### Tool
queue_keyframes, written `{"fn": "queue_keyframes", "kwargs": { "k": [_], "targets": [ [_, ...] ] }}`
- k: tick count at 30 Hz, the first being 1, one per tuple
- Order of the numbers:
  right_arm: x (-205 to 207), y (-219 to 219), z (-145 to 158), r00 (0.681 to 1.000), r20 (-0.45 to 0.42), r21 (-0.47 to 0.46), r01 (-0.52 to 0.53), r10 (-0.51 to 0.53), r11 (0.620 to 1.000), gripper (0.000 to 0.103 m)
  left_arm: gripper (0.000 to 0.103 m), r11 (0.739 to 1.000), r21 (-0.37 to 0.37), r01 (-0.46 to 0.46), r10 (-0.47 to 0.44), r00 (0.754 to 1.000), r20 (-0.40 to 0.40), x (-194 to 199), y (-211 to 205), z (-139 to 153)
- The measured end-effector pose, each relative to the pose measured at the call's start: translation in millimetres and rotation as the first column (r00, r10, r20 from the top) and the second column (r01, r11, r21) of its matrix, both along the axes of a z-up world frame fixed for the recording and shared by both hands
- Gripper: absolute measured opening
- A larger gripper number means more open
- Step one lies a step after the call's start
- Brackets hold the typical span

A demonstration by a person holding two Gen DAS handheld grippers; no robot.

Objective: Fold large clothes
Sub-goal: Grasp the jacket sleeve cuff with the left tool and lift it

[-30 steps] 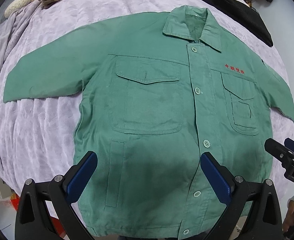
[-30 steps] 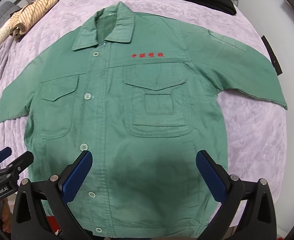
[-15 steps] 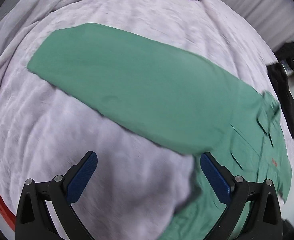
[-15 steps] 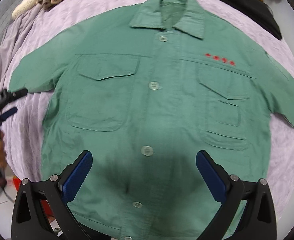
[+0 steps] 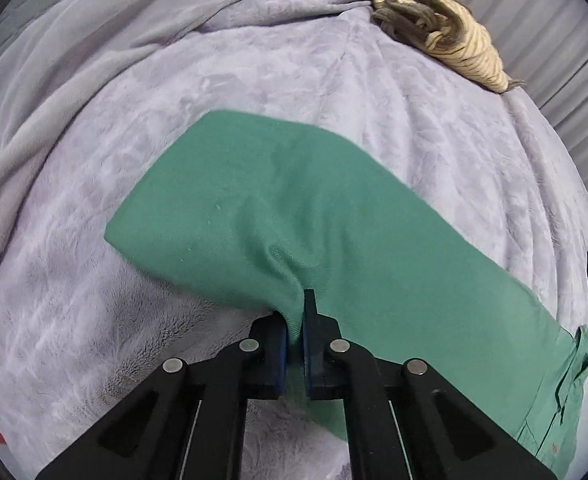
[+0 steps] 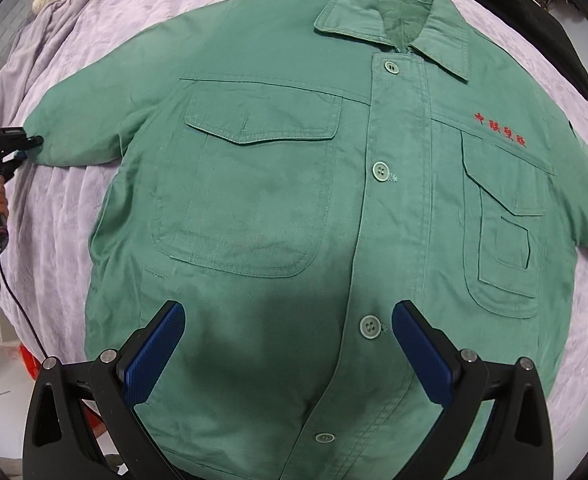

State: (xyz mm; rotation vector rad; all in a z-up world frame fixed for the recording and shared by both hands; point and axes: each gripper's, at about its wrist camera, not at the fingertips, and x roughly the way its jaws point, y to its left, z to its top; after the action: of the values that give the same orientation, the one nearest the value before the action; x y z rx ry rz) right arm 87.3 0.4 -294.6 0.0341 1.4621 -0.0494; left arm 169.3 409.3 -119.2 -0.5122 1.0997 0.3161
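**Operator:** Since one second ago my left gripper went from above the jacket's lower front out to the side, to the end of the sleeve, and its jaws have just been closing. Now they are pinched on the sleeve's near edge, with a fold of green cloth between the blue pads. My right gripper came lower over the jacket and hangs above the lower front with its jaws wide, holding nothing.

**Colleague:** So where is the jacket, and what does this grip mean?

**Operator:** It lies flat on the bed, front up and buttoned, collar at the far side, both sleeves spread outward. I think the first fold is now starting: with this sleeve held, I can carry it across the chest. Nothing is folded yet, so the task is at its beginning.

**Colleague:** Is something in the way?

**Operator:** Close to me, no. The lilac blanket under the sleeve is soft and has wrinkles, so it may drag with the cloth when I lift. Farther, at the bed's far corner, there is a heap of striped beige fabric, well apart from the sleeve. On the other far side a black garment lies near the collar, not touching it as far as I can tell. It could disturb me only if the jacket slides upward.
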Motion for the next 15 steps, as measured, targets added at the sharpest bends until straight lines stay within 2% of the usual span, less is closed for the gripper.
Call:
{"fn": "queue_keyframes", "kwargs": {
  "k": [3,6,7,9,12,13,15],
  "targets": [
    [-4,-7,3,1.000,0.021,0.019,0.023,-0.023,1.000,0.103,0.007,0.994,-0.010,0.109,-0.107,0.989,0.101,5,-31,38],
    [-9,-17,8,0.998,0.043,0.027,0.048,-0.049,0.998,0.103,0.007,0.961,0.001,0.276,-0.270,0.940,0.210,15,-88,86],
    [-11,-22,12,0.997,0.051,0.033,0.059,-0.061,0.998,0.103,0.007,0.944,0.005,0.330,-0.321,0.916,0.241,17,-111,99],
    [-17,-33,22,0.994,0.079,0.037,0.075,-0.077,0.997,0.103,0.007,0.897,0.024,0.441,-0.426,0.852,0.303,19,-164,126],
    [-20,-56,33,0.988,0.110,0.041,0.101,-0.105,0.994,0.103,0.007,0.809,0.038,0.587,-0.558,0.745,0.366,17,-259,155],
    [-22,-66,36,0.986,0.121,0.041,0.115,-0.119,0.993,0.103,0.007,0.771,0.049,0.635,-0.603,0.704,0.375,16,-296,160],
    [-22,-86,38,0.980,0.132,0.041,0.144,-0.148,0.989,0.103,0.007,0.704,0.058,0.708,-0.675,0.641,0.366,8,-359,159]
  ]
}}
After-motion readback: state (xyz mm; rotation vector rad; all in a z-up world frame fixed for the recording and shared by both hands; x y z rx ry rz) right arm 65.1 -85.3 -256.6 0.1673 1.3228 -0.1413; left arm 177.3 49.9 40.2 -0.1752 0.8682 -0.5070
